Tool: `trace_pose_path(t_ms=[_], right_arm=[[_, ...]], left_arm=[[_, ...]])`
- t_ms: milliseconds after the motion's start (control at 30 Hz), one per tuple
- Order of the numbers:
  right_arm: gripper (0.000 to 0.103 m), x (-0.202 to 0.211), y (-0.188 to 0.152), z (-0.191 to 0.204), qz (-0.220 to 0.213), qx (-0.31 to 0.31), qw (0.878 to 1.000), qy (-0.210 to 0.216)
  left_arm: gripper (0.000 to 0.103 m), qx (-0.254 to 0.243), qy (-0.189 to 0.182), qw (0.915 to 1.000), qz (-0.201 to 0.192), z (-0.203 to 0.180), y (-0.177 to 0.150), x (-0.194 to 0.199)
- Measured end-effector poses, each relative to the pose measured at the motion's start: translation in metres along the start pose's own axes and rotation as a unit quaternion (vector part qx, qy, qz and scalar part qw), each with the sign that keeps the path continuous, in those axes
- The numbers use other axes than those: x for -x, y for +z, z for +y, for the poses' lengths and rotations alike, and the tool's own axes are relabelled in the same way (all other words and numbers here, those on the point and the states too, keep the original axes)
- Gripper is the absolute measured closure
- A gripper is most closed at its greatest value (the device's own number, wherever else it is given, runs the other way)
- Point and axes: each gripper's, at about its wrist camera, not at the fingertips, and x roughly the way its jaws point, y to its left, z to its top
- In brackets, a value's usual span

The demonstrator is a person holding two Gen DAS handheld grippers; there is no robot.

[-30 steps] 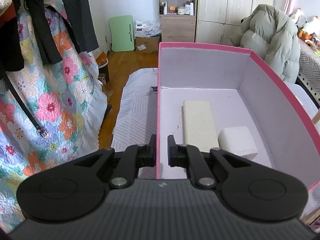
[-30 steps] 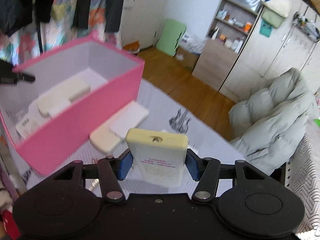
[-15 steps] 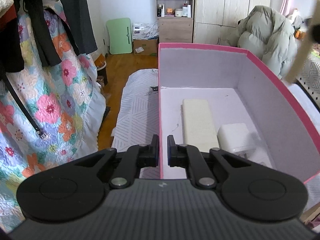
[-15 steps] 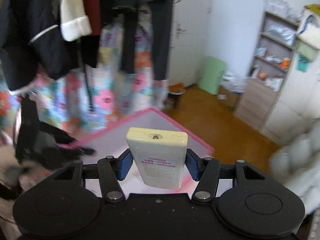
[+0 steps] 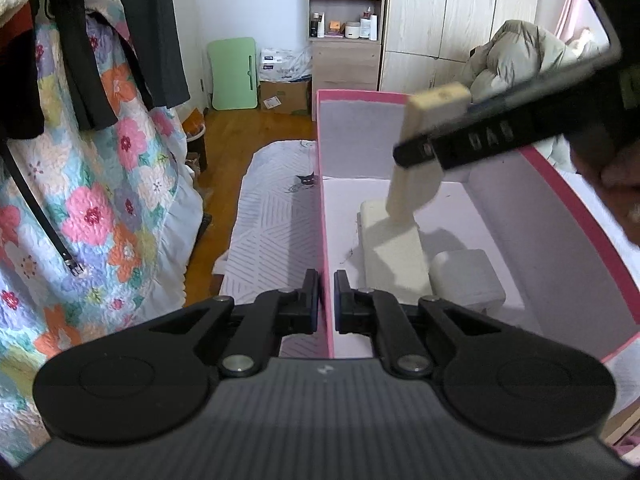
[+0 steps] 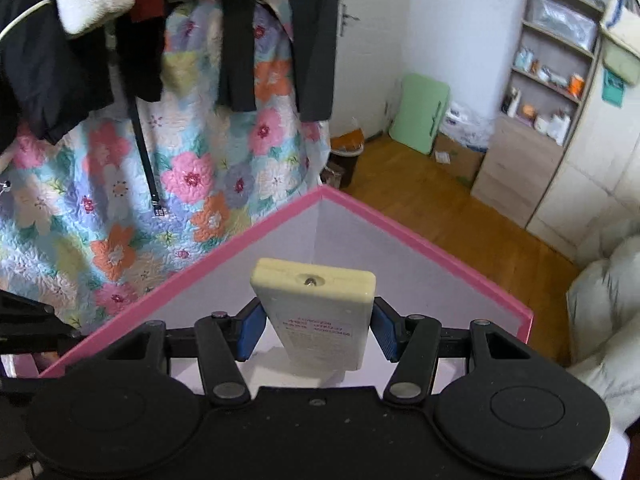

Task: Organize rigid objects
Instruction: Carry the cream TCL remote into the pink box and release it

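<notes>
Cream slab-shaped remote (image 6: 320,312) clamped in right hand-held gripper (image 6: 314,330), left hand-held gripper (image 5: 327,300) pinching pink box wall (image 5: 325,240)

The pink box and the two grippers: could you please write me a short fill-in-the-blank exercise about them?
1. The right gripper holds a cream ____.
2. The left gripper has its fingers shut on the box's ____.
3. The pink box has ____ pale objects on its floor.
4. The remote hangs ____ the box.

Missing words: remote; wall; two; above
</notes>
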Motion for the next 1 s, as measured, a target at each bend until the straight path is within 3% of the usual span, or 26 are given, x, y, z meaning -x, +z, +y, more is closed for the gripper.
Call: trace_pose_path(t_ms=[133, 300, 500, 633, 767, 1000], right_arm=[[0.041, 0.008, -0.018, 0.008, -0.001, 0.005, 1.000, 0.015], [0.042, 0.016, -0.024, 0.015, 0.027, -0.002, 0.999, 0.024], [0.054, 0.008, -0.039, 0.029, 0.077, 0.030, 0.996, 0.024], [0.062, -0.002, -0.037, 0.030, 0.104, -0.001, 0.994, 0.031], [0.061, -0.006, -0.035, 0.026, 0.104, -0.049, 0.992, 0.049], [0.060, -0.011, -0.035, 0.030, 0.112, -0.071, 0.986, 0.100]], left_arm=[[0.097, 0.003, -0.004, 1.0000, 0.000, 0.002, -0.002, 0.000], [0.097, 0.006, -0.006, 1.0000, 0.001, 0.003, -0.002, 0.001], [0.097, 0.008, -0.007, 0.9999, 0.002, 0.004, -0.003, 0.002], [0.097, 0.007, -0.007, 1.0000, 0.002, 0.005, -0.002, 0.001], [0.097, 0.010, -0.009, 0.9999, 0.002, 0.004, -0.004, 0.001], [0.097, 0.013, -0.012, 0.9998, 0.003, 0.004, -0.005, 0.001]])
